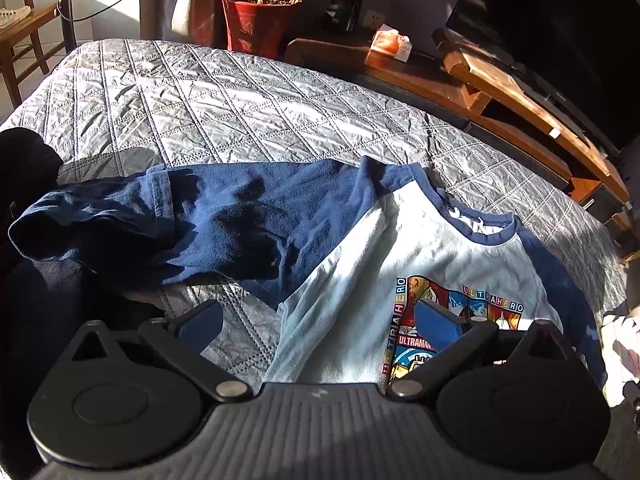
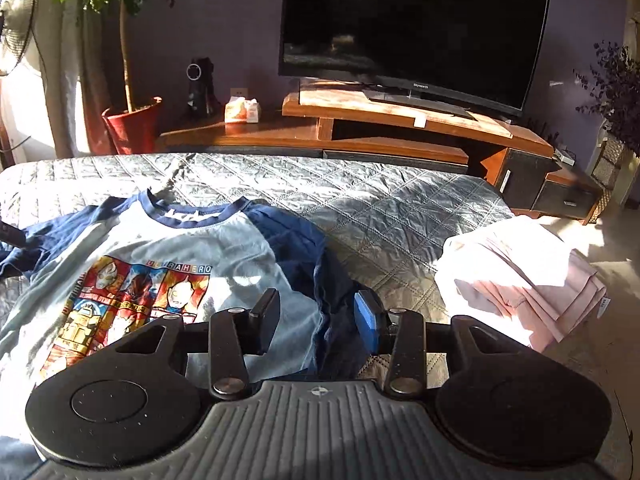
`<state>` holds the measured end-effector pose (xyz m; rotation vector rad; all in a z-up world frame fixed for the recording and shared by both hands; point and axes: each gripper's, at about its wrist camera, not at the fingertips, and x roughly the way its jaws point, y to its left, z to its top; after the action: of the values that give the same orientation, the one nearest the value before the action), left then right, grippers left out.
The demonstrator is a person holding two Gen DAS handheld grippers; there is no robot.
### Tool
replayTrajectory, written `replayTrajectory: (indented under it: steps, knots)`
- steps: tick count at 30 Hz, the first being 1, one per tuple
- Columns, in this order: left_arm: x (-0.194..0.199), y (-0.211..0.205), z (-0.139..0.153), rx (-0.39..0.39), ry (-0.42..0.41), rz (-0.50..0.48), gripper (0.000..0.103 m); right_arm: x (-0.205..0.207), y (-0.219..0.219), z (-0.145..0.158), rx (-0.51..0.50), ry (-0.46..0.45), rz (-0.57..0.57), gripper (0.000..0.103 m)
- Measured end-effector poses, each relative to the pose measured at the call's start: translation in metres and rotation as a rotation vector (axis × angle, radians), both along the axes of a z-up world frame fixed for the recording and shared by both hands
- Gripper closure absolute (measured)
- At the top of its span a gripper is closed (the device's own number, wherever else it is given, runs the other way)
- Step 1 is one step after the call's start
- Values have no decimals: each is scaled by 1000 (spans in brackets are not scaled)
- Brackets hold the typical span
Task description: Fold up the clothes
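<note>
- Spread front-up on the grey quilted bed cover (image 1: 224, 96): light-blue raglan T-shirt with navy sleeves and a bright cartoon print (image 1: 360, 256), neckline towards the far edge of the bed.
- Flung out sideways from the shirt's body: one navy sleeve (image 1: 224, 224), crumpled, its cuff end reaching a dark heap at the bed's near side.
- Hovering over the shirt's lower hem: left gripper (image 1: 318, 324), fingers (image 1: 200, 326) released and spread wide, one over bare quilt, the other over the print; nothing grasped.
- Above the other navy sleeve (image 2: 304, 248), where it meets the pale body: right gripper (image 2: 316, 316), fingers (image 2: 366, 316) parted, nothing pinched between them; whether the tips touch the cloth, cannot tell.
- Beside that sleeve, apart from it across a strip of bare quilt: stack of folded pale pink and white clothes (image 2: 520, 276) at the bed's corner.
- Beyond the neckline: wide stretch of open quilt up to the far edge.
- Past that edge: long wooden media stand (image 2: 400, 120) with a black television (image 2: 412, 28), and a red plant pot (image 2: 132, 128) by the bed's corner.
</note>
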<state>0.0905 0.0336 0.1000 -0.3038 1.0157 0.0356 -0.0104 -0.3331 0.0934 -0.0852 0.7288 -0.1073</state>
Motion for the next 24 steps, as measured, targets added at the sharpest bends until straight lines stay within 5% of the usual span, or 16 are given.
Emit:
replayTrajectory:
  steps: [6, 7, 8, 9, 15, 17, 19, 21, 22, 24]
  knots:
    - [0, -6, -3, 12, 6, -14, 1, 20, 0, -43, -79, 96, 38, 57]
    - [-1, -6, -3, 13, 6, -15, 1, 26, -3, -46, -61, 117, 41, 63]
    - [-1, -6, -3, 14, 7, -16, 1, 29, -5, -45, -46, 128, 43, 94]
    - [-1, -6, -3, 14, 8, -15, 1, 30, -6, -41, -34, 119, 43, 101]
    - [-1, -6, -3, 12, 6, -16, 1, 21, 3, 26, 200, -66, 53, 101]
    - [-1, -6, -3, 12, 6, -16, 1, 23, 21, 33, 153, -77, 78, 99]
    - [-1, -7, -3, 13, 8, -18, 1, 32, 37, 22, 85, -24, 104, 84]
    - [-2, -7, -4, 13, 11, -20, 1, 47, 36, -12, 237, 157, 125, 51]
    - [-2, -6, -3, 12, 10, -20, 1, 55, 34, -29, 322, 254, 134, 48]
    - [-2, -3, -2, 6, 7, -15, 1, 48, 37, -39, 357, 258, 130, 53]
